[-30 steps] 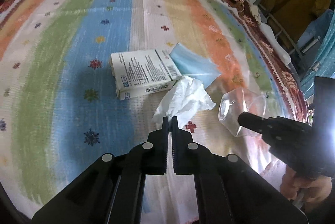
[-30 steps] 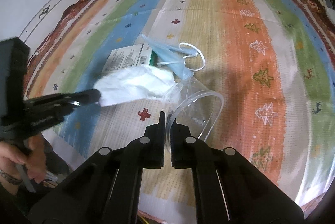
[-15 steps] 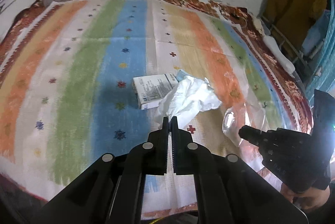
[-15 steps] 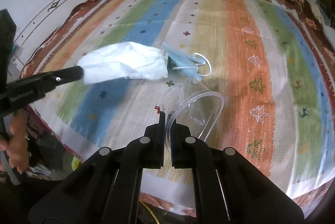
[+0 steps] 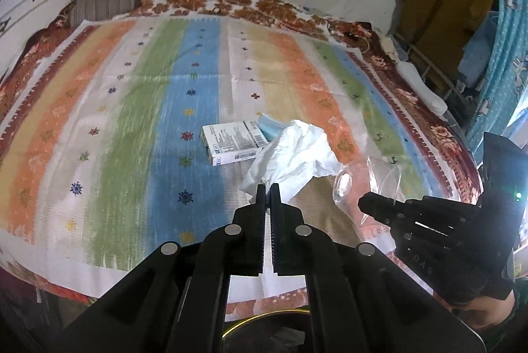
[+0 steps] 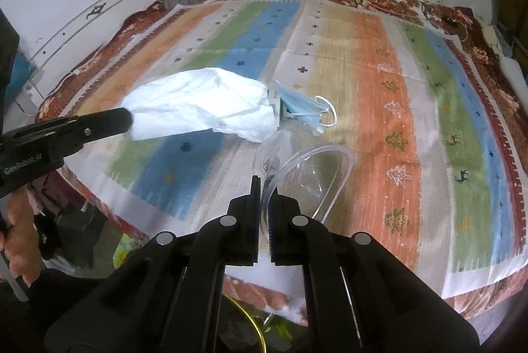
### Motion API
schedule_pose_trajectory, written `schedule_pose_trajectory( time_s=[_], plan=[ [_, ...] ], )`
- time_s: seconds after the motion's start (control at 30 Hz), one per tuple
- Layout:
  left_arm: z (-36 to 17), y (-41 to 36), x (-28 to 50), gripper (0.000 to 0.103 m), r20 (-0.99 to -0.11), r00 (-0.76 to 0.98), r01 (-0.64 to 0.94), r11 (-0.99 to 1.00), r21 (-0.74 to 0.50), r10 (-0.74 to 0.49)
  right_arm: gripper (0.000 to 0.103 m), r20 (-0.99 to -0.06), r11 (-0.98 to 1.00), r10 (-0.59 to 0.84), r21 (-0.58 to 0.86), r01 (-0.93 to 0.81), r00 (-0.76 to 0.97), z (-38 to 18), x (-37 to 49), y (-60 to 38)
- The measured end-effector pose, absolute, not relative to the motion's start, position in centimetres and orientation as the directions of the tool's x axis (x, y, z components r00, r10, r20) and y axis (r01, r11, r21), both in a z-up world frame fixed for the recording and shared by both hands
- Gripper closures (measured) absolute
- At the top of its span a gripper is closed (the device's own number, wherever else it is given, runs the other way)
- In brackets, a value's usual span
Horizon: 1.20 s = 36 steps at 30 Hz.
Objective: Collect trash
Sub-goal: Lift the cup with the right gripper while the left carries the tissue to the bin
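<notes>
A: Which step is this?

B: The carry, I'd judge. The left gripper (image 5: 268,188) is clamped on a corner of the tissue (image 5: 297,155), which hangs crumpled just above centre in the left view. The right gripper (image 6: 263,184) pinches the rim of the clear cup (image 6: 307,175), low in the middle of its own view. Both pieces look clear of the bed — neither seems to rest on the striped sheet (image 6: 379,89).

A: So two items are picked. What's left on the sheet?

B: The box (image 5: 231,143), just left of centre in the left view, and the mask (image 6: 303,109) touching its far end, near the middle of the right view with its ear loops (image 6: 326,112) trailing right. Both lie flat, untouched.

A: Where does the trash go?

B: I can't tell for sure. A dark opening with a yellow rim (image 5: 264,323) shows at the bottom edge of both views, below the bed's near edge — possibly a bin, but the grippers hide most of it.

A: And the next move?

B: Probably bringing both grippers over that opening, then parting the jaws. The tissue is limp and may cling to a pad; the cup is thin and held only by its rim, so it could swing or slip if jerked.
</notes>
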<state>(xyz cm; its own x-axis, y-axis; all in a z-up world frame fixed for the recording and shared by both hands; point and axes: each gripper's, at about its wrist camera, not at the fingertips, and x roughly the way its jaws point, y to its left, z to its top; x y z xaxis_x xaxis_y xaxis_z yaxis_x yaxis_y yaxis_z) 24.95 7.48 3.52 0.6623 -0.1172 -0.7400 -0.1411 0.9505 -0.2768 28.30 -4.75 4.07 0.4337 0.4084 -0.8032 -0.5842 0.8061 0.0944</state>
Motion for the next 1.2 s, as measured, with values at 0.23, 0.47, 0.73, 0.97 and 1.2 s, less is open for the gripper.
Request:
schedule_pose_trajectory(
  time_s=[0.23,0.47,0.73,0.97,1.2],
  plan=[
    [4.9,7.0,22.4,0.101,-0.708,0.697,-0.130,0.951,-0.281,-0.114,0.100,-0.784,0.808,0.414,0.082,-0.584,0.462,5.1,25.6,-5.3],
    [5.1,7.3,20.3,0.101,-0.705,0.700,-0.151,0.940,-0.306,-0.117,0.100,-0.763,0.804,0.444,0.108,-0.585,0.469,6.0,23.4,-6.1],
    [5.1,6.7,18.4,0.101,-0.702,0.699,-0.139,0.936,-0.323,-0.138,0.100,-0.748,0.802,0.467,0.134,-0.582,0.471,6.5,21.3,-7.2],
    [5.2,6.1,16.5,0.101,-0.703,0.697,-0.129,0.941,-0.314,-0.139,0.100,-0.726,0.797,0.491,0.150,-0.586,0.482,7.1,19.4,-8.5],
    [5.0,5.3,14.3,0.101,-0.703,0.695,-0.119,0.940,-0.319,-0.151,0.100,-0.715,0.785,0.512,0.164,-0.598,0.477,7.2,17.2,-9.5]
  ],
)
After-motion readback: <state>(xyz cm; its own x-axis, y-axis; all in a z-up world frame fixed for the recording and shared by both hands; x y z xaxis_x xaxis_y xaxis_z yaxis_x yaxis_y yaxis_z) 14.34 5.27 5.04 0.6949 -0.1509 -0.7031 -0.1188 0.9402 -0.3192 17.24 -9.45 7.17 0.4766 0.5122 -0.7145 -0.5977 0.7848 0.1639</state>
